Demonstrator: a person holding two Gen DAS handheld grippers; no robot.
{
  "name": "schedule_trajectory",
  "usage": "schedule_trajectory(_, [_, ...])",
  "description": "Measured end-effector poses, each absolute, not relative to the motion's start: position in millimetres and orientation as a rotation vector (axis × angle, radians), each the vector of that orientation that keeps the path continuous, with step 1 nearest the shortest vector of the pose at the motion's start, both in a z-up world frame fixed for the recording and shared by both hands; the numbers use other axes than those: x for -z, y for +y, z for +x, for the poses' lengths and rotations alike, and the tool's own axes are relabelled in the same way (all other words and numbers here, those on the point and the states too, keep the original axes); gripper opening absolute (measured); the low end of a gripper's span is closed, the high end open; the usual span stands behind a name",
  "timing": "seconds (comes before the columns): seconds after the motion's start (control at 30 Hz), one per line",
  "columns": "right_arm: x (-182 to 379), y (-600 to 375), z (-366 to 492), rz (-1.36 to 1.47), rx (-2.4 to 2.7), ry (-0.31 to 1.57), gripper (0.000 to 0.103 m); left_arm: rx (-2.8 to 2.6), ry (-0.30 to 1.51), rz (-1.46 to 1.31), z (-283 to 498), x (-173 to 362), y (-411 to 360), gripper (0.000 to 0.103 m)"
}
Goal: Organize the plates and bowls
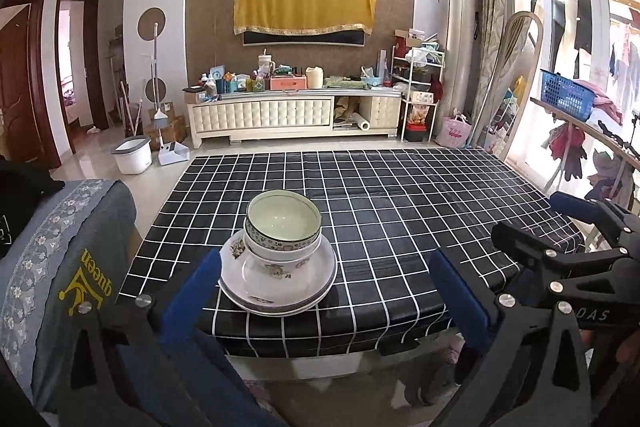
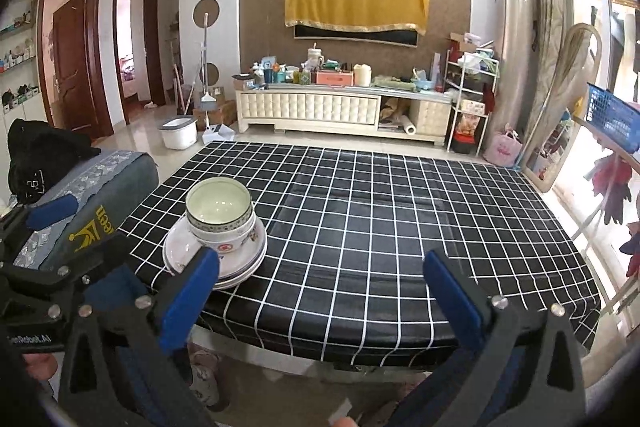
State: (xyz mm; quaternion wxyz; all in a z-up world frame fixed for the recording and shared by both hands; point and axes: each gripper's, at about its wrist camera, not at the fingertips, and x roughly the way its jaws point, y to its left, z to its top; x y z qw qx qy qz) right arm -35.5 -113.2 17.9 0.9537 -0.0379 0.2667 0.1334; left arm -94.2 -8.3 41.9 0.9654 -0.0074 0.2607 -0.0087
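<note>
- home living room
- wall TV (image 1: 304,39) under yellow dust cloth (image 1: 304,7), cluttered low TV cabinet (image 1: 292,111)
- sofa arm (image 1: 72,259) with lace cover beside checked table (image 1: 400,211)
- mop (image 1: 160,107), bucket (image 1: 132,157)
- laundry (image 1: 580,23) hanging by balcony doors

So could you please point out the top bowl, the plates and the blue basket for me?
top bowl (image 1: 283,217): left wrist view, inside bottom.
plates (image 1: 240,277): left wrist view, bare left rim.
blue basket (image 1: 566,95): left wrist view, front wall.

Left gripper (image 1: 324,291), right gripper (image 2: 320,291): black angular frames, silver screws, blue finger pads (image 1: 460,295). White lettering on black body, partly readable.
</note>
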Motion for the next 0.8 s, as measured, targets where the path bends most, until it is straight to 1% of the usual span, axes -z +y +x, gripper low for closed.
schedule_trajectory(0.23, [-21,-118,-50,-0.065,-0.274,0.513,0.103,0.029,0.506,-0.009,-103,-45,-13,0.103])
schedule_trajectory(0.8, [-17,-122,-56,-0.039,-0.285,0.514,0.103,0.039,0.499,-0.012,-109,-44,-14,0.103])
